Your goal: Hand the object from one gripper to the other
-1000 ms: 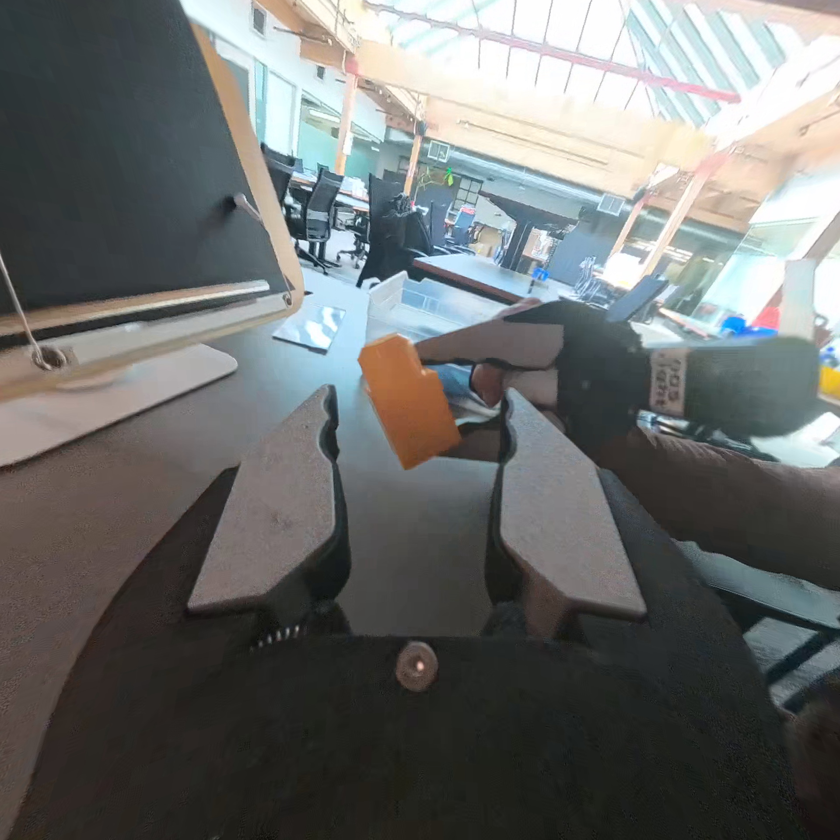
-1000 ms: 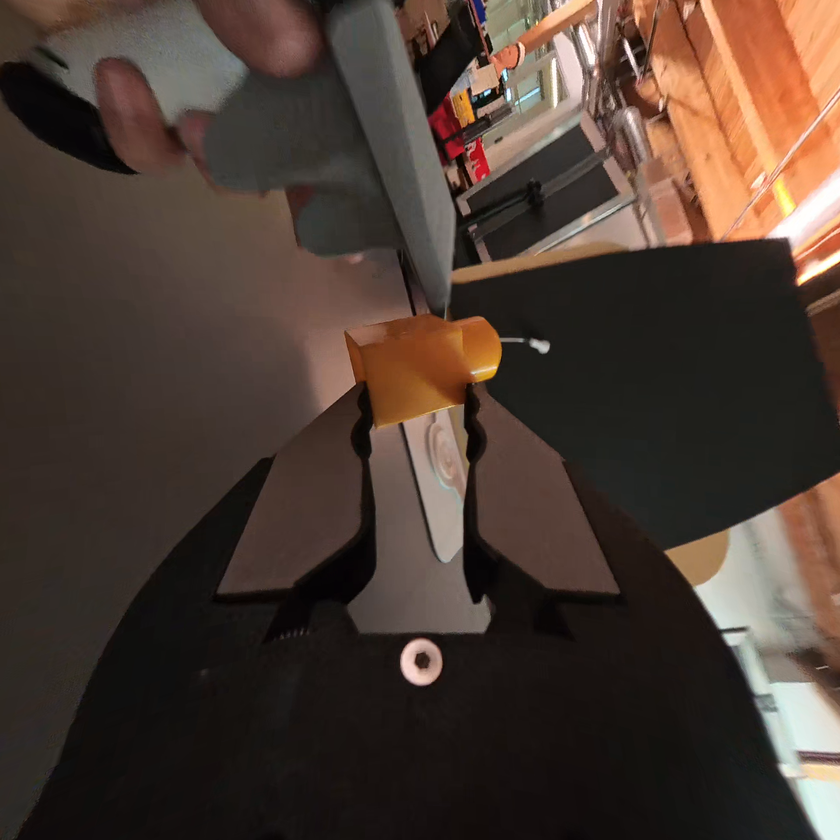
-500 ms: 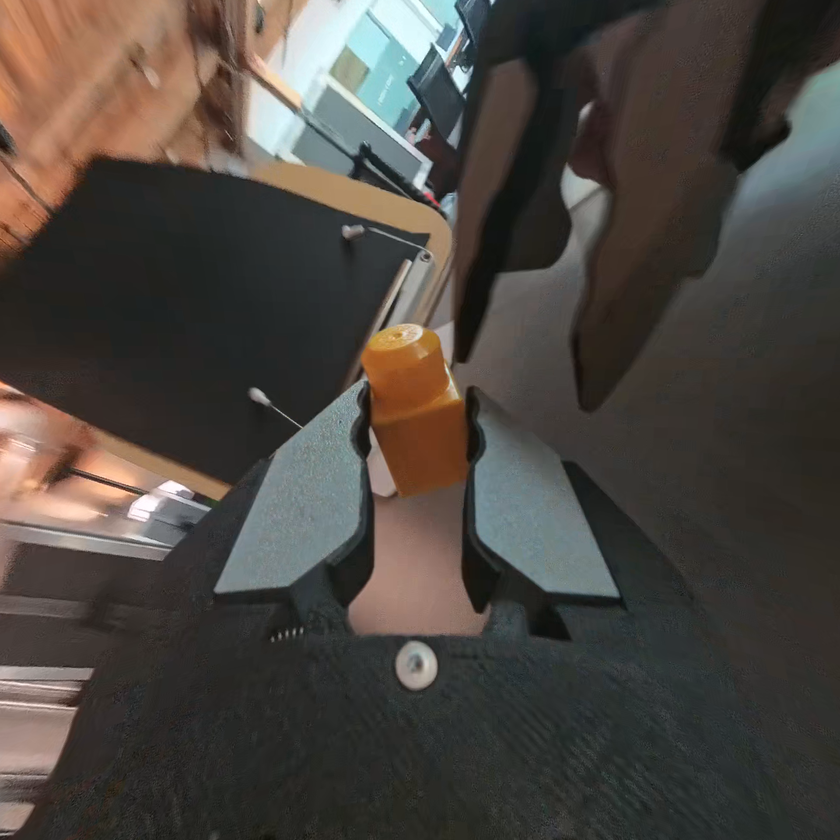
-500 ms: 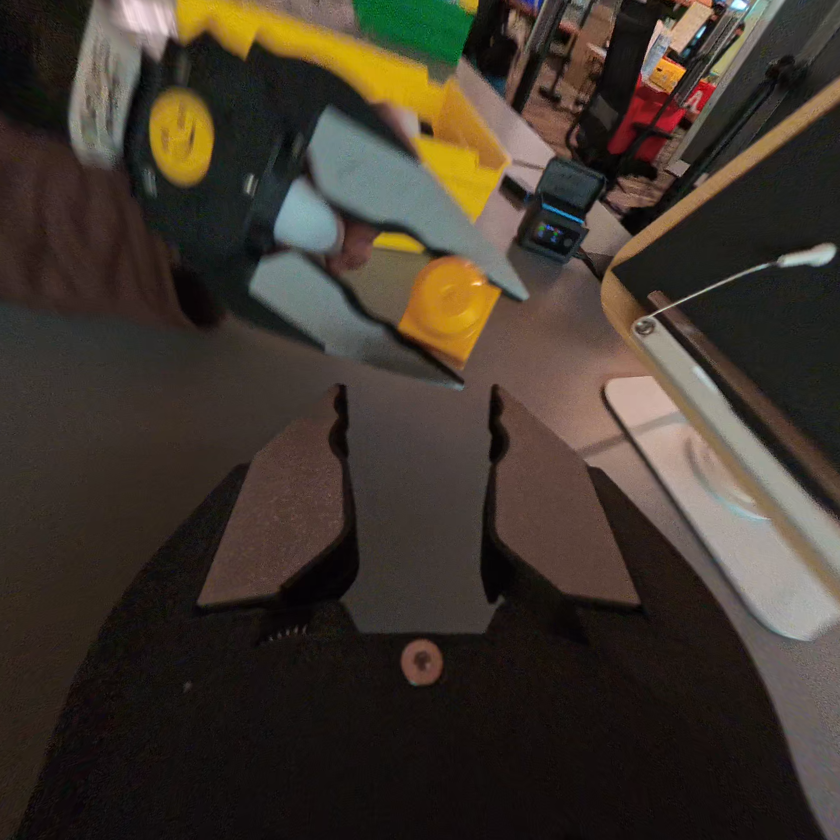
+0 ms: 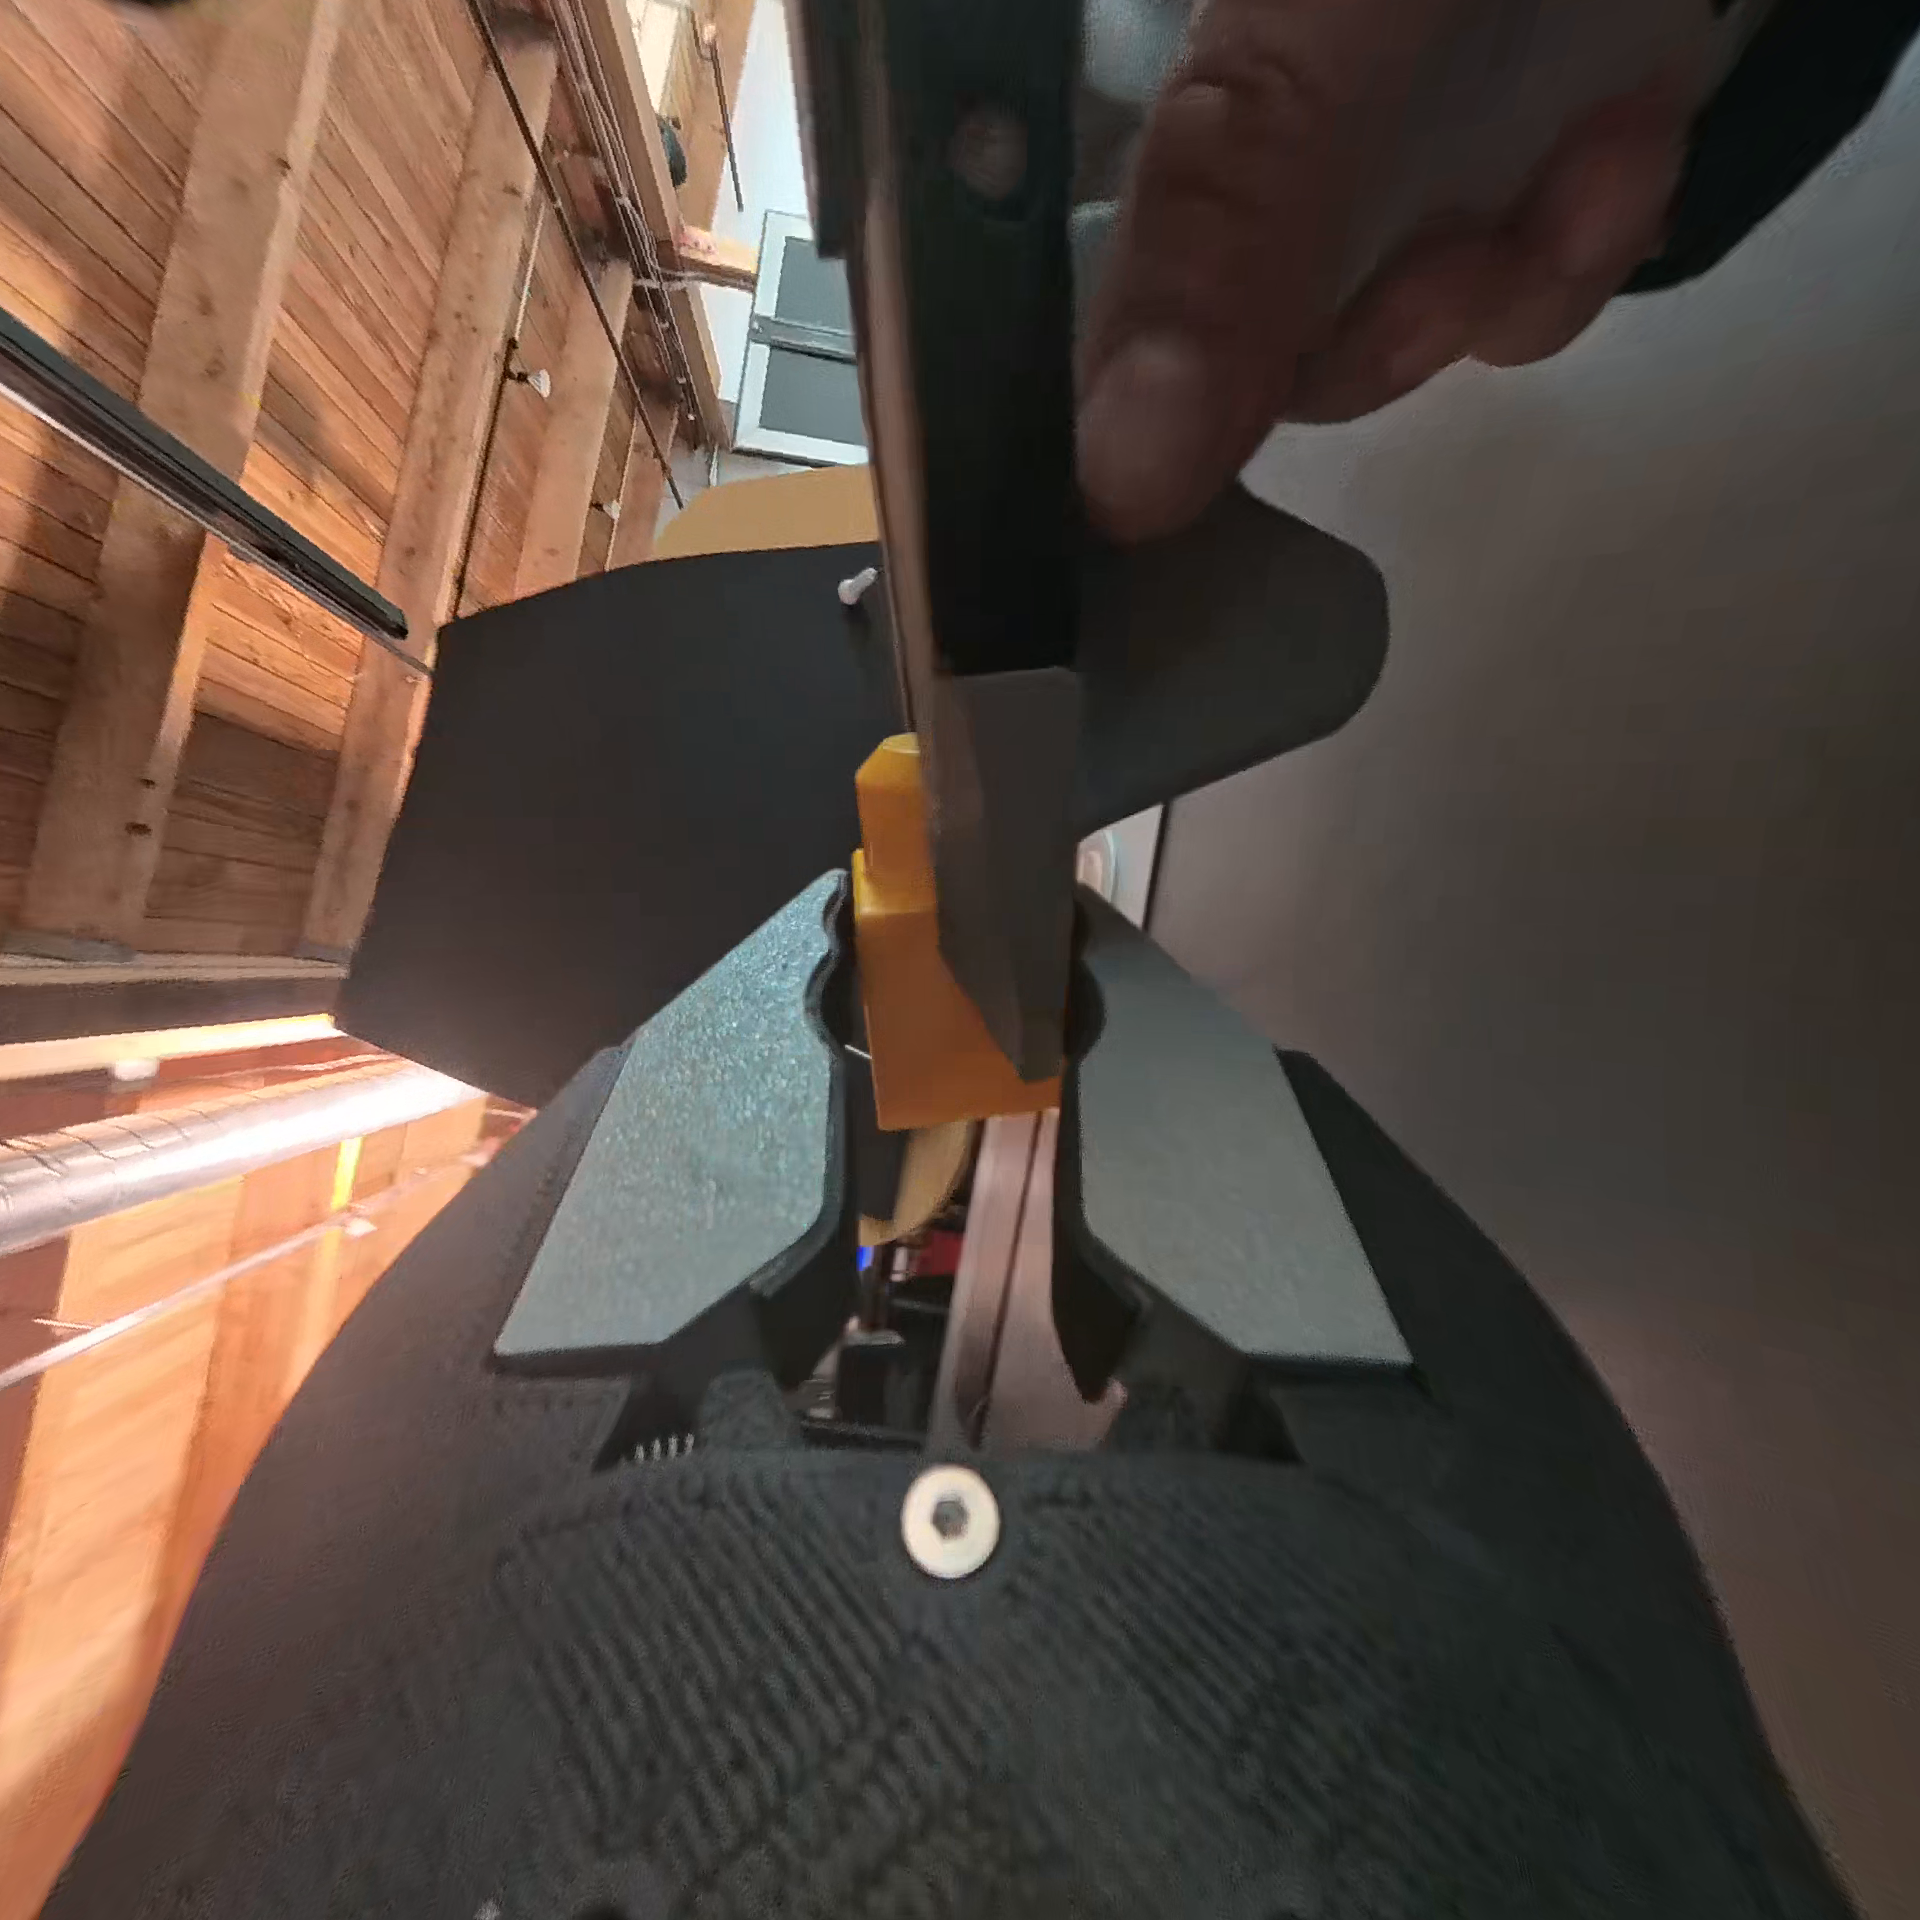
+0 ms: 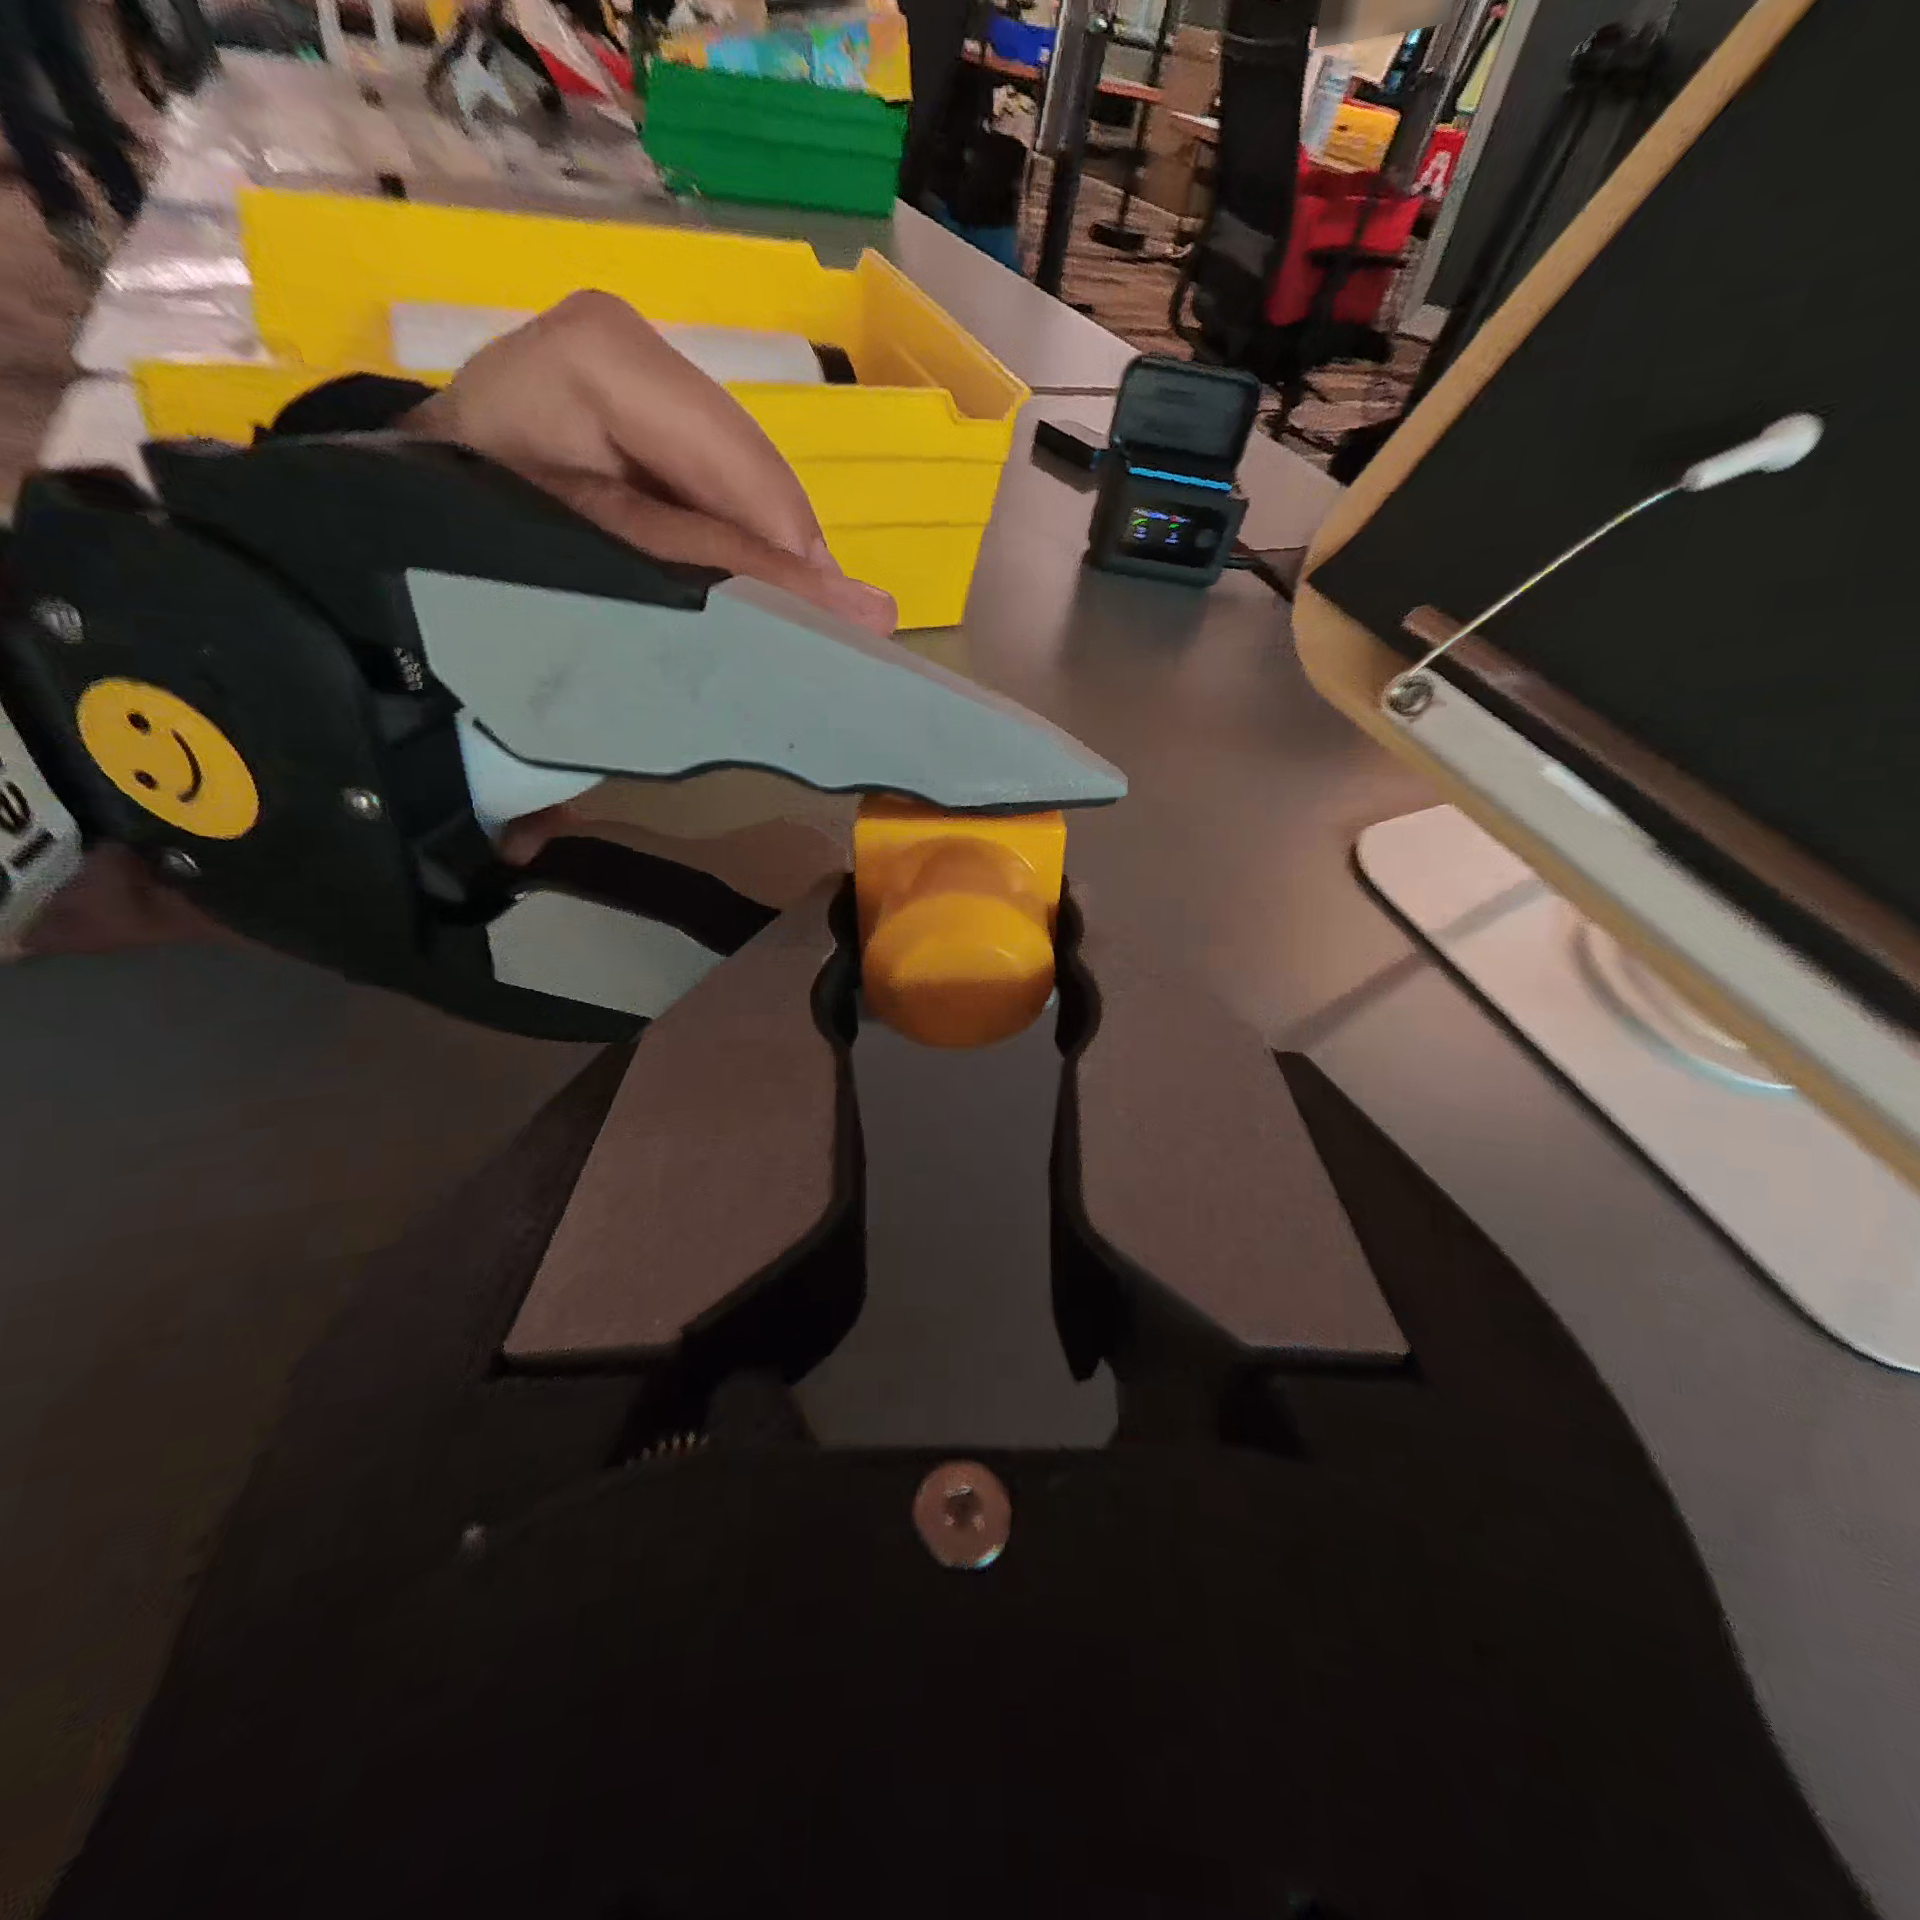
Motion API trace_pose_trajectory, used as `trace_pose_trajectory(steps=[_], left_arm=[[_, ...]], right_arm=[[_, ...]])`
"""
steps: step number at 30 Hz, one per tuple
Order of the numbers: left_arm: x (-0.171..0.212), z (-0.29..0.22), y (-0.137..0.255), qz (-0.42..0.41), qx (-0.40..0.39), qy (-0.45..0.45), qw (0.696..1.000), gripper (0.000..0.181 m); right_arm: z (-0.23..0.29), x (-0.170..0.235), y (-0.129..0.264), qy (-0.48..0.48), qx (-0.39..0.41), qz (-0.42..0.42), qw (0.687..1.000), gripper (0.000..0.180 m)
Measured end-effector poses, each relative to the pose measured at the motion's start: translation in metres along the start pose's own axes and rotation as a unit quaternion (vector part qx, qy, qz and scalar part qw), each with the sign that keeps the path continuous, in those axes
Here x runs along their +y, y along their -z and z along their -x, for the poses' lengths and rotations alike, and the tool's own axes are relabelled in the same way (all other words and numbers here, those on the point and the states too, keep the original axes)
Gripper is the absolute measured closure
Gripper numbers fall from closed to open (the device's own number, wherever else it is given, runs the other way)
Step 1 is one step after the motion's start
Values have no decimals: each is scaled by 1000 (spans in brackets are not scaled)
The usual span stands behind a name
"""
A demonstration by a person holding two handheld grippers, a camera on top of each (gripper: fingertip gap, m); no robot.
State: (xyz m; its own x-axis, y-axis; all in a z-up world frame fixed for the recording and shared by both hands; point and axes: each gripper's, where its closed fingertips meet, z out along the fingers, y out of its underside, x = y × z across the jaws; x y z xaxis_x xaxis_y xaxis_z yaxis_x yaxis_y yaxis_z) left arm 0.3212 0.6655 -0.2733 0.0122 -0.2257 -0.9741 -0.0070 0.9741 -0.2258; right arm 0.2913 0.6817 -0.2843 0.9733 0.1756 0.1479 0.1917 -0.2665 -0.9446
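An orange block with a round stud (image 5: 914, 1039) sits between the two fingertips of my left gripper (image 5: 956, 935), which is shut on its sides. A grey finger (image 5: 997, 831) of the right gripper comes down from above and covers part of the block. In the right wrist view my right gripper (image 6: 956, 961) is shut on the block's stud (image 6: 956, 935). There the left gripper reaches in from the left, its upper finger (image 6: 748, 707) lying on top of the block. Its lower finger is mostly hidden. Both grippers hold the block above the dark table (image 6: 1195, 727).
A black board with a wooden rim (image 6: 1662, 416) stands on a white base (image 6: 1662, 1091) to the right. A yellow bin (image 6: 894, 468), a green bin (image 6: 769, 135) and a small black device with a screen (image 6: 1169, 488) lie behind. A person's hand (image 6: 623, 436) holds the left gripper.
One second ago the right gripper held the block and the left was open. Half a second ago the left held it and the right was open. Now the right has shut on the stud too.
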Motion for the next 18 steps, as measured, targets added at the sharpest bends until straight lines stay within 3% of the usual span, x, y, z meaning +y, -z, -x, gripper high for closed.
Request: trace_pose_trajectory(steps=[5,7,9,13,15,18], left_arm=[[22,-1,0,15,49,184,982,139],[14,-10,7,-33,129,312,941,144],[3,-7,14,-81,182,428,882,144],[-3,9,15,-116,221,585,772,112],[-7,12,15,-130,226,617,743,105],[-14,10,13,-131,229,624,736,102]], right_arm=[[-27,-13,22,132,111,-13,985,147],[-30,-17,30,231,142,-15,962,146],[-35,-21,37,326,198,-2,924,146],[-41,-22,38,414,270,43,869,147],[-37,-21,32,461,283,61,839,146],[-27,-19,21,516,294,89,800,146]])
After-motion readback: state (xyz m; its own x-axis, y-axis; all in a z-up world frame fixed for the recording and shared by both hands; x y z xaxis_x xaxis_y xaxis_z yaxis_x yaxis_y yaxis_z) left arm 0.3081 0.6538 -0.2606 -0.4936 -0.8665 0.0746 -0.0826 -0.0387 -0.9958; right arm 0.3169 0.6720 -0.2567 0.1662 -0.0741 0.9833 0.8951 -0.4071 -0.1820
